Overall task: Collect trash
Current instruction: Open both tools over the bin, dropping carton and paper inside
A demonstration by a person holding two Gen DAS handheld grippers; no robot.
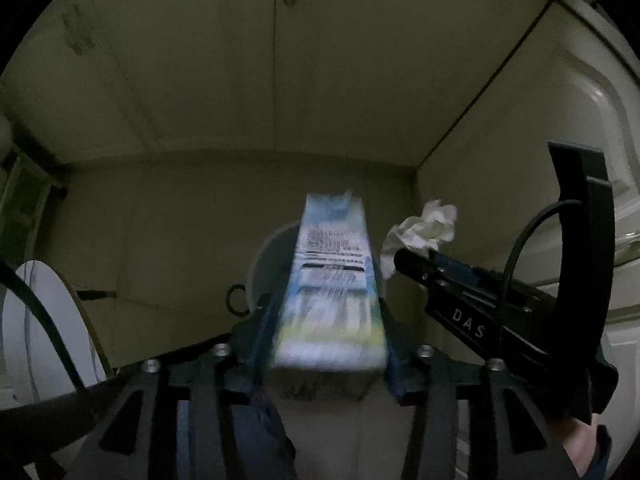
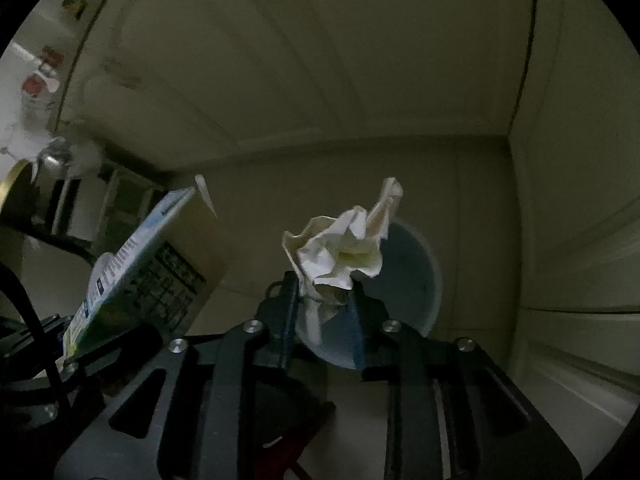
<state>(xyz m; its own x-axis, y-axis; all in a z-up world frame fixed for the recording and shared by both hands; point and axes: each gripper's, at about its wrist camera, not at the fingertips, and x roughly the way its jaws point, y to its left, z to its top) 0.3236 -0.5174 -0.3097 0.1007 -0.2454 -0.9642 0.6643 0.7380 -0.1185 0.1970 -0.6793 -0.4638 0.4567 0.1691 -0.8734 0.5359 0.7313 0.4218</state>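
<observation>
I am at the drop-off: above the round bin (image 2: 416,280), my left gripper (image 1: 326,332) has the carton (image 1: 332,280) loose between parted jaws, my right gripper (image 2: 326,308) pinches the crumpled tissue (image 2: 344,248); next, release both squarely over its mouth.

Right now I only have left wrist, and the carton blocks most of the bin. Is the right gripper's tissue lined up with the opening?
Observer: Yes. In right wrist, the crumpled tissue sits in front of the round bin mouth, pinched low between the right gripper fingers.
Operator: Is the carton top sealed?
Observer: No. From that side the carton shows a white flap sticking up at its top corner.
</observation>
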